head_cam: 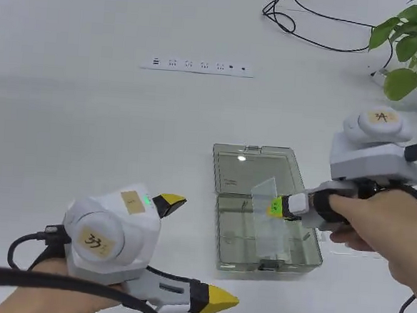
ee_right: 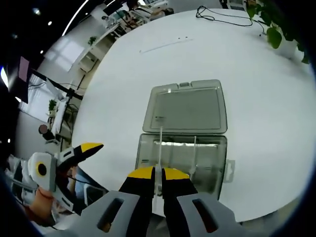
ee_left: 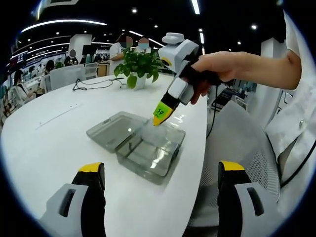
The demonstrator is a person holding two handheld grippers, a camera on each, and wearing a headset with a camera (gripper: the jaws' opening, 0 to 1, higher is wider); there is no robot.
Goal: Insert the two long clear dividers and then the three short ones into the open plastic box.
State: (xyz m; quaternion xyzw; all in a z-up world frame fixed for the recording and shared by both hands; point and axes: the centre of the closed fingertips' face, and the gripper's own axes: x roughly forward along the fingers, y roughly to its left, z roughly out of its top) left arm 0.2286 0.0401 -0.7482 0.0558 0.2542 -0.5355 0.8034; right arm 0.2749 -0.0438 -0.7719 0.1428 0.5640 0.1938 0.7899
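1. Divider (head_cam: 264, 216): a thin clear sheet, held upright by my right claw (head_cam: 276, 208), which is clenched on its upper edge. Its lower part hangs inside the tray of the open box (head_cam: 312, 258). I cannot tell whether it touches the floor of the tray.
2. Box: it lies on the white bench (head_cam: 89, 119) with the lid (head_cam: 259, 171) folded flat on the far side and the tray nearer to me. In the right gripper view the held sheet shows edge-on as a fine line. A second fine line stands beside it in the tray, which I take for a long divider in place, though it is too thin to be sure.
3. Left claw (head_cam: 195, 249): released, jaws wide apart, grasping nothing. It hovers over the bench to the left of the box, well apart from it.
4. Handling, by my judgement:
   - The sheet is very light, stiff along its length yet likely to bow if pushed down crooked.
   - Its smooth faces are probably slippery, and its clear edges are hard to follow on camera.
5. Hold, by my judgement:
   - I pinch the two flat faces at the top edge, near the middle, so that it hangs plumb.
   - I use a light squeeze, since hard pressure may crack or flex it.
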